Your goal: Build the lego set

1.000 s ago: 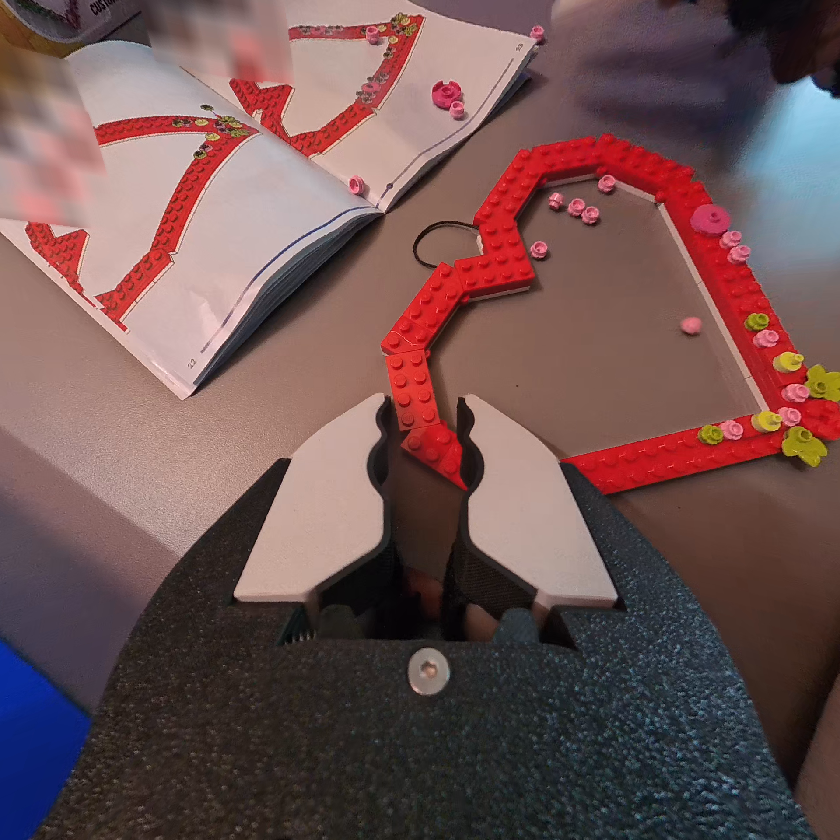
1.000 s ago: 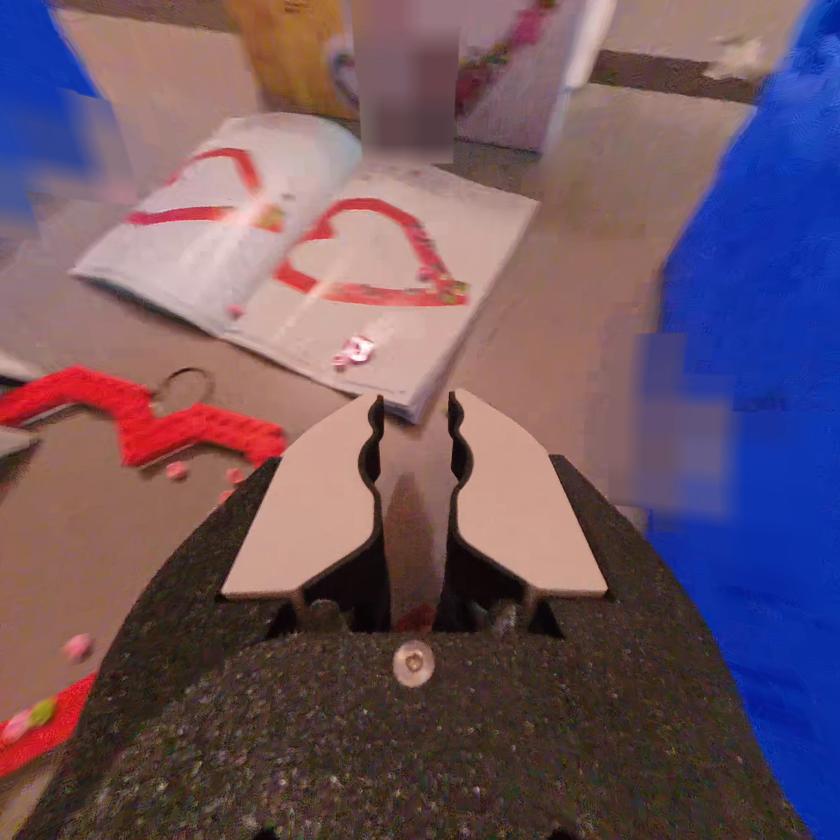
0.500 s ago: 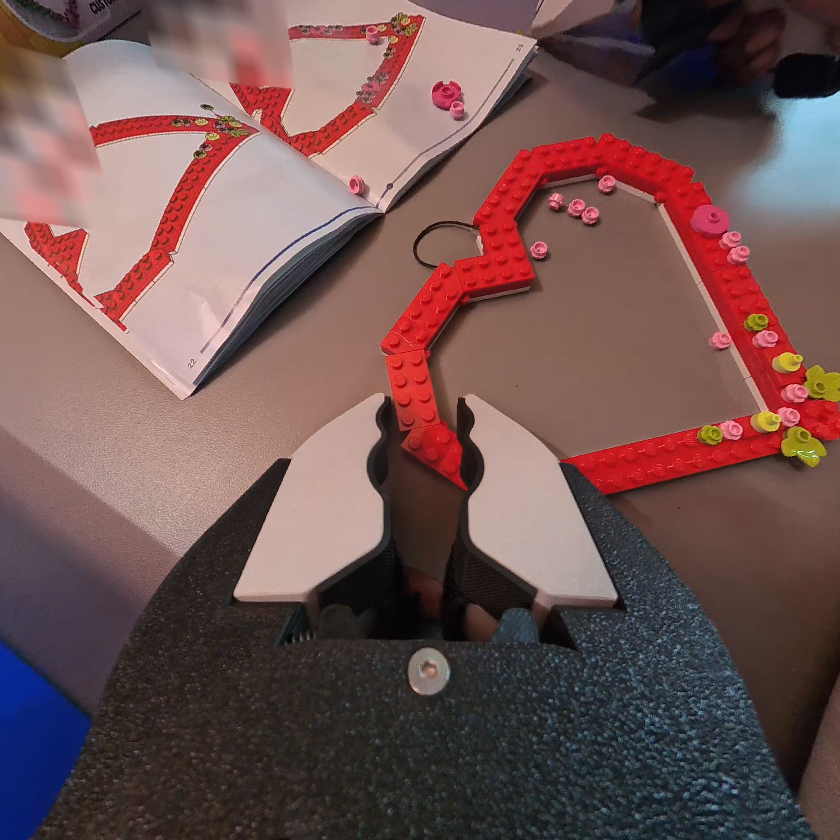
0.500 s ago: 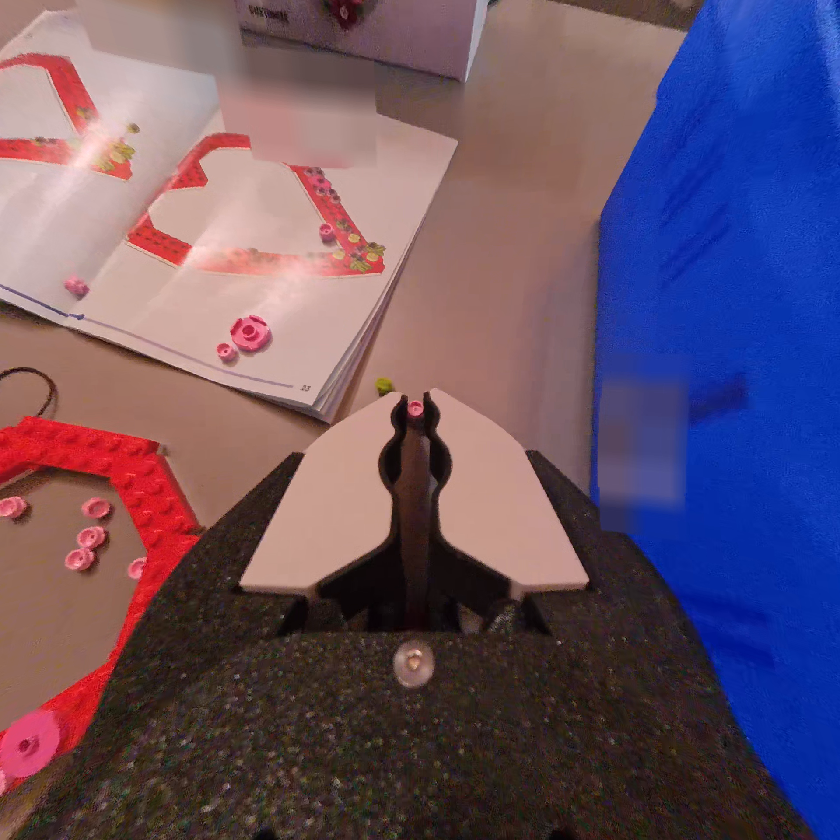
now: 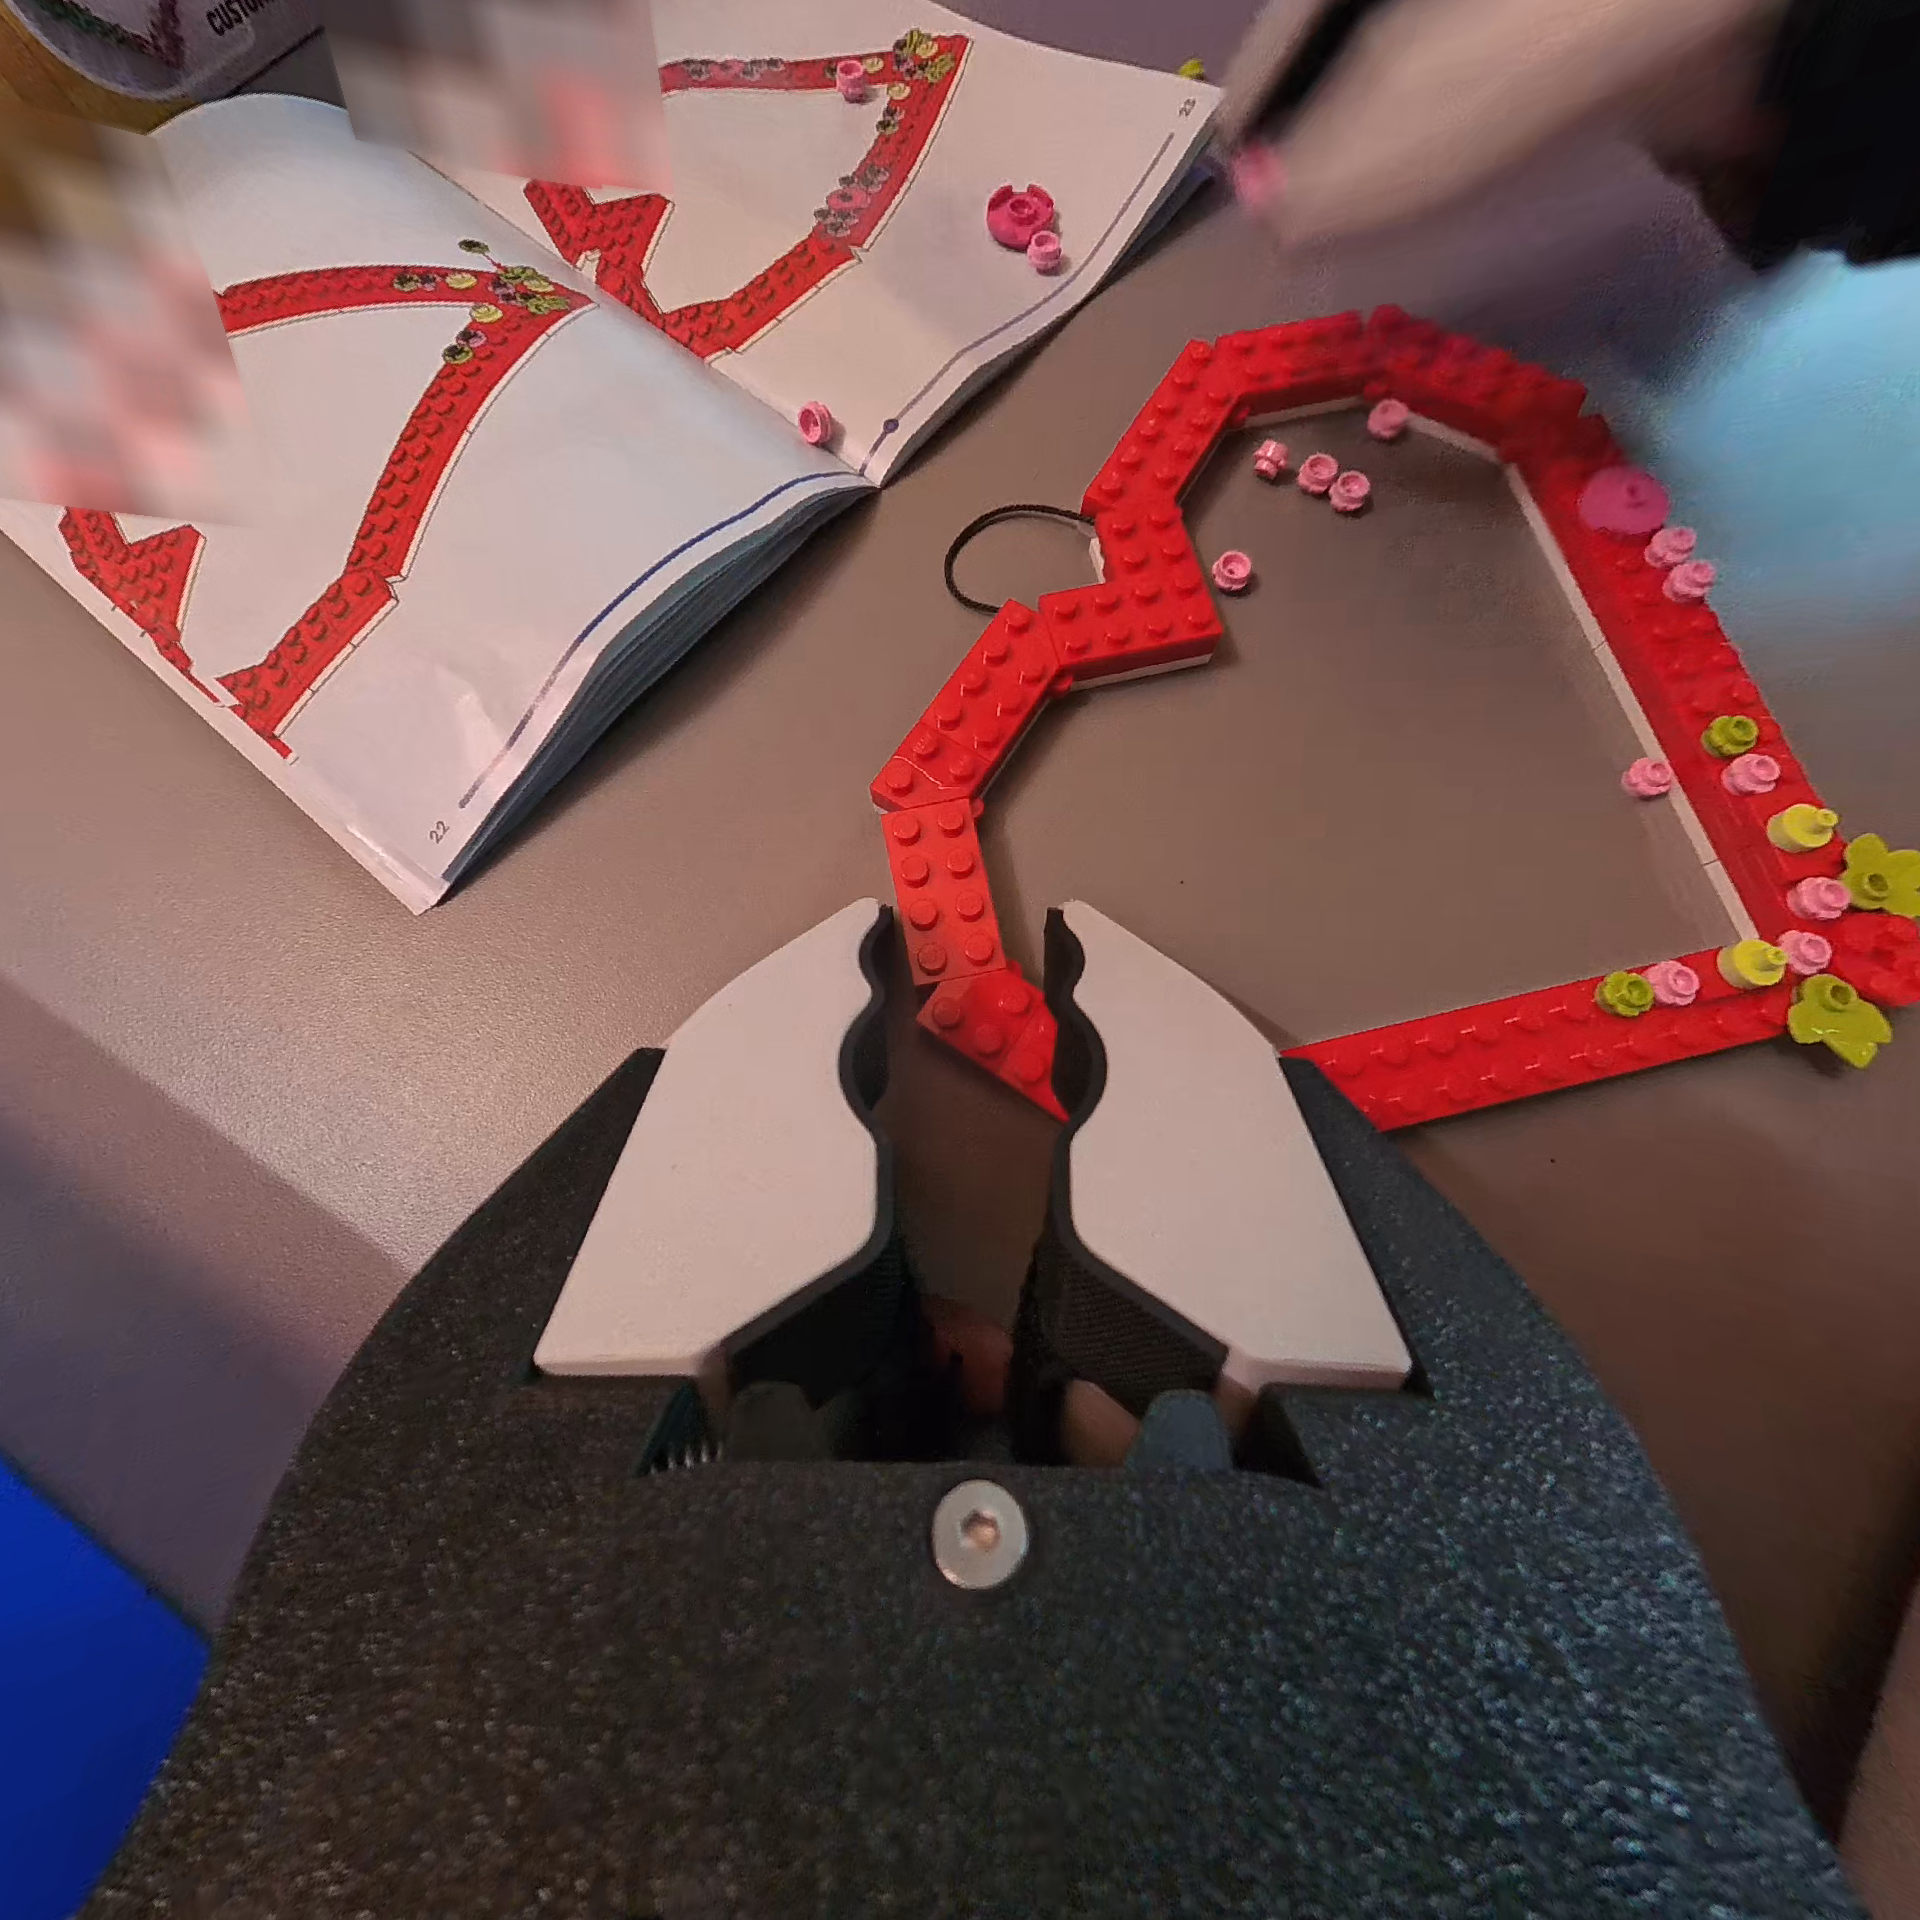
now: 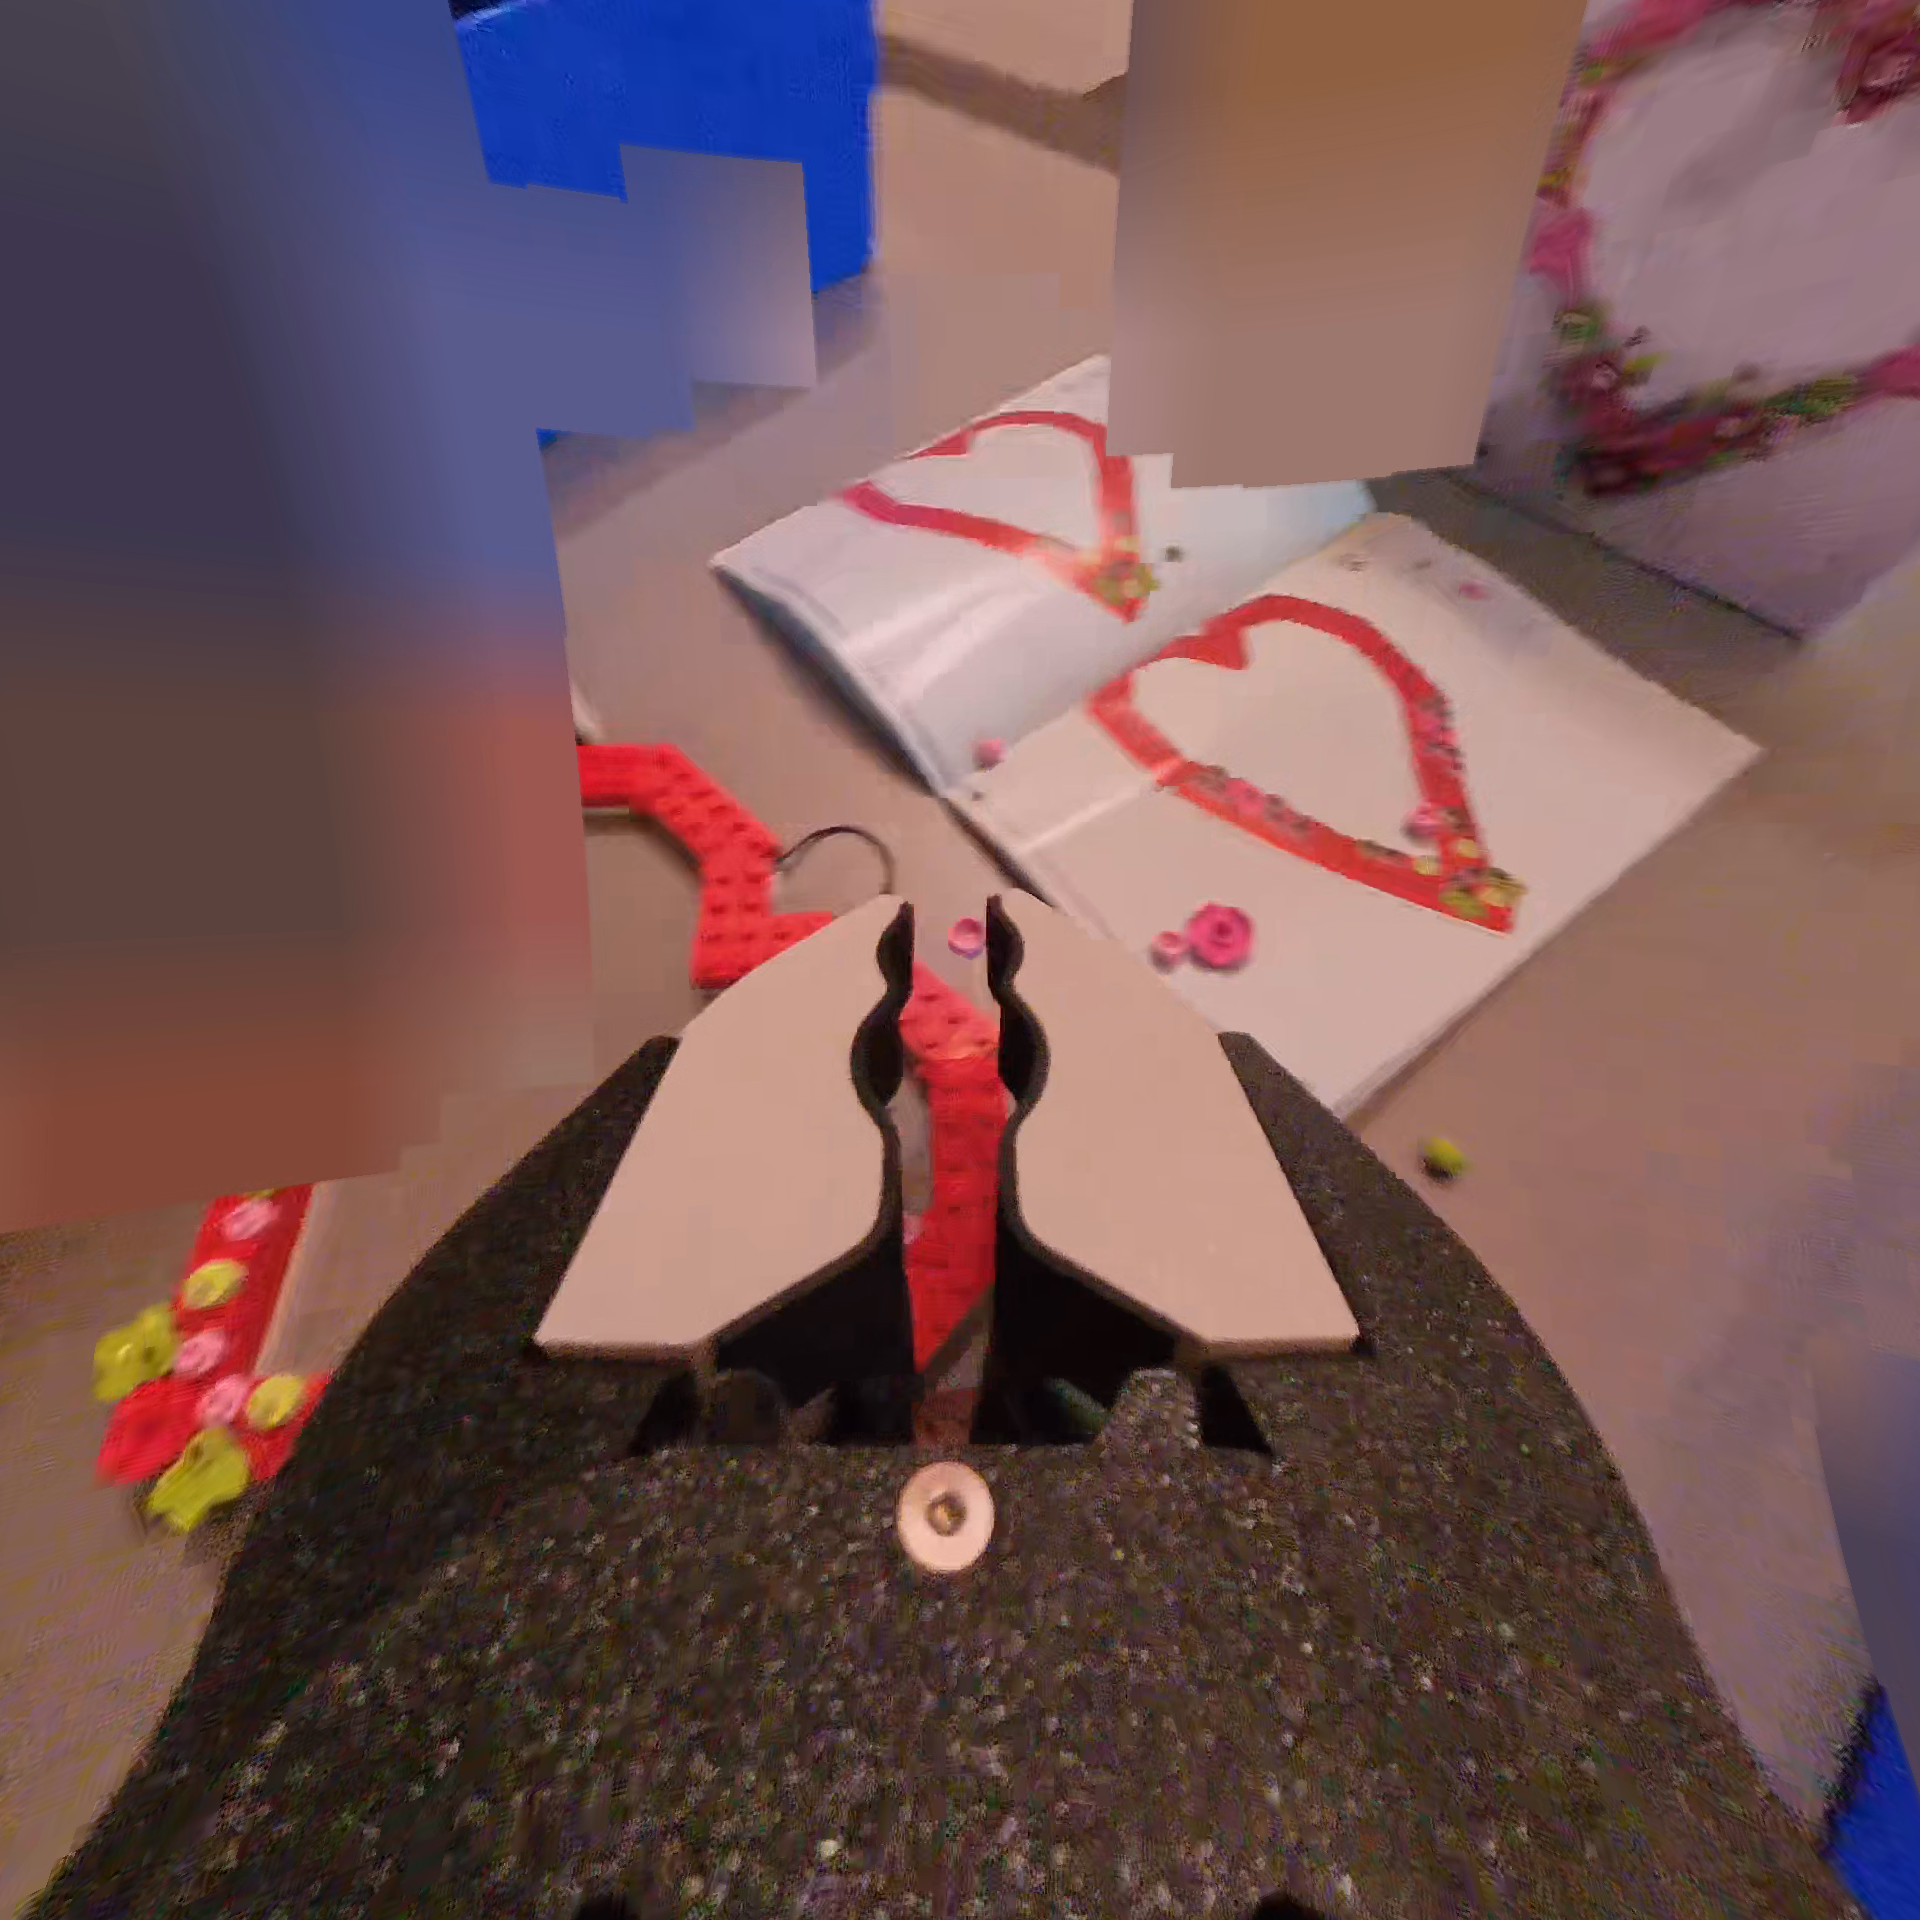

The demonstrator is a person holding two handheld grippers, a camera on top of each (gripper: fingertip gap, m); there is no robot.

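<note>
Lego pieces are forming a red heart frame (image 5: 1143, 613) that is lying flat on the grey table (image 5: 675, 997), its lower right corner trimmed with small pink and lime flower studs (image 5: 1803, 831). At the frame's loose near end, the left gripper (image 5: 971, 1013) is straddling the pointed red tip piece (image 5: 997, 1023); its 2 grey fingers (image 5: 758, 1122) are set narrowly apart with the tip touching the right one, though whether they are truly clamping it is hard to say. In the right wrist view, the right gripper (image 6: 951, 935) is hovering above the far side of the frame with its fingers drawn close, and a tiny pink stud (image 6: 966, 937) is sitting in the gap at their tips, apparently pinched, though motion blur is leaving that unsure. Several loose pink studs (image 5: 1320, 473) are lying inside the heart. Toward the table's far left, an open instruction booklet (image 5: 582, 499) is lying flat, carrying a larger magenta round piece (image 5: 1021, 213) and a few small pink studs on its pages. A thin black loop (image 5: 997, 561) is peeking out from the frame's notch, and a lone lime piece (image 6: 1442, 1153) is resting on the table beside the booklet's corner.
</note>
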